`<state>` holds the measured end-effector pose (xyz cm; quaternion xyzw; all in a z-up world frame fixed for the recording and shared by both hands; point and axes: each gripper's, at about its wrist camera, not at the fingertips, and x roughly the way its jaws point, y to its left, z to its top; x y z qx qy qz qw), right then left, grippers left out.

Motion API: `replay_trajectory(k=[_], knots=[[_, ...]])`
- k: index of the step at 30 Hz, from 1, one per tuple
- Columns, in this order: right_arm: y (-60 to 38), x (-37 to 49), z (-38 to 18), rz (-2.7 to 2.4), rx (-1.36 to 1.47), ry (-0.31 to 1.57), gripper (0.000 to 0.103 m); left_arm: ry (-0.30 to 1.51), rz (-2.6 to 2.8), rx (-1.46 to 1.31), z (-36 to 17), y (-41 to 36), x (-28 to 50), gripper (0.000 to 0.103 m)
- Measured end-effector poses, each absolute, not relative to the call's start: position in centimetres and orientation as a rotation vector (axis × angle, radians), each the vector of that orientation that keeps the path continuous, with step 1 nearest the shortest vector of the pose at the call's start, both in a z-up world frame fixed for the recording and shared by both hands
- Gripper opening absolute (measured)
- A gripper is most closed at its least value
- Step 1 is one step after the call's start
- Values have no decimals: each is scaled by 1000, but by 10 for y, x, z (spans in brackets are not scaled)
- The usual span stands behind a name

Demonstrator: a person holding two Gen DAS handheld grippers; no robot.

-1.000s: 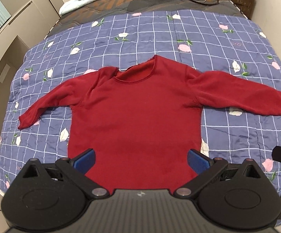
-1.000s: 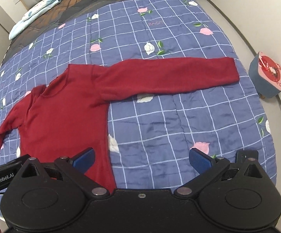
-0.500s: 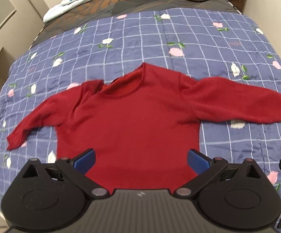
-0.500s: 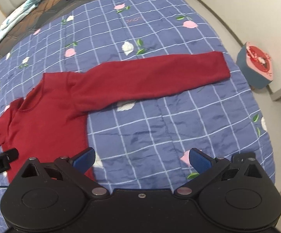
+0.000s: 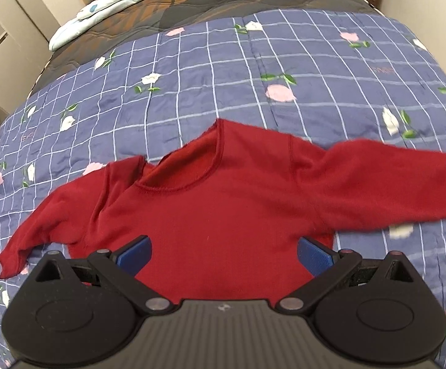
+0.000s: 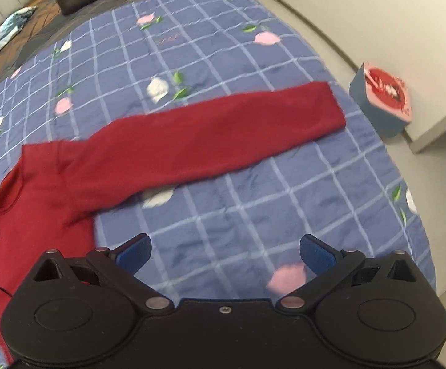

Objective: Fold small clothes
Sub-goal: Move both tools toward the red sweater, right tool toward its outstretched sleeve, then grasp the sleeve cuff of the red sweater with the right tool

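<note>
Both hand-held grippers were spread wide and carried nothing: your left gripper (image 5: 223, 253) hung over the lower body of the red sweater (image 5: 223, 215), its blue pads (image 5: 133, 253) well apart with fabric showing between them, and your right gripper (image 6: 224, 252) hovered over bare quilt (image 6: 253, 200) just beside the sweater's side edge, its jaws equally parted. You had the sweater lying flat and face up on the blue checked quilt, neck hole (image 5: 192, 166) pointing away from you, both sleeves stretched out to the sides — the right sleeve (image 6: 216, 132) ran nearly straight to its cuff (image 6: 330, 107), while the left sleeve (image 5: 53, 215) drooped toward the bed's edge with its cuff slightly curled. By the look of it this was a soft, light knit, limp rather than stiff, so it would likely sag and drag wherever you lifted it; it did not look slippery, and the padded quilt beneath seemed likely to give under the pads. A pinch through a single layer near a cuff or at a shoulder seam (image 5: 290, 156) looked like the surest hold — the middle of the body offered only flat cloth that your pads might bunch up. Nothing had yet been folded.
</note>
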<state>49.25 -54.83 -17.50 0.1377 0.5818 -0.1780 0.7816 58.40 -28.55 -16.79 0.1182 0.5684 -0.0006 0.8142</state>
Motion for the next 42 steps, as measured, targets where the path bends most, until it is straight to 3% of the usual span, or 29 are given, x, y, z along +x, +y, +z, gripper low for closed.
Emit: replay_trajectory(k=[7,12,18,22,36,42], knots=[[-635,501,-221,-454,434,1074,102,1191,77,166,-202,-300,626,103],[-689,524,-246,-546,411,1093,92,1193,105,164,-226,-324,647,103],[-728,550,-270,-614,429,1115,76,1199,101,213,-250,-352,661,103],[-738,557,-286,-636,459,1121,56,1207,111,269,-267,-364,667,103],[-741,553,-297,-646,520,1083,51,1235,126,359,-301,-378,666,103],[-738,551,-296,-635,536,1071,35,1237,129,350,-302,-377,665,103]])
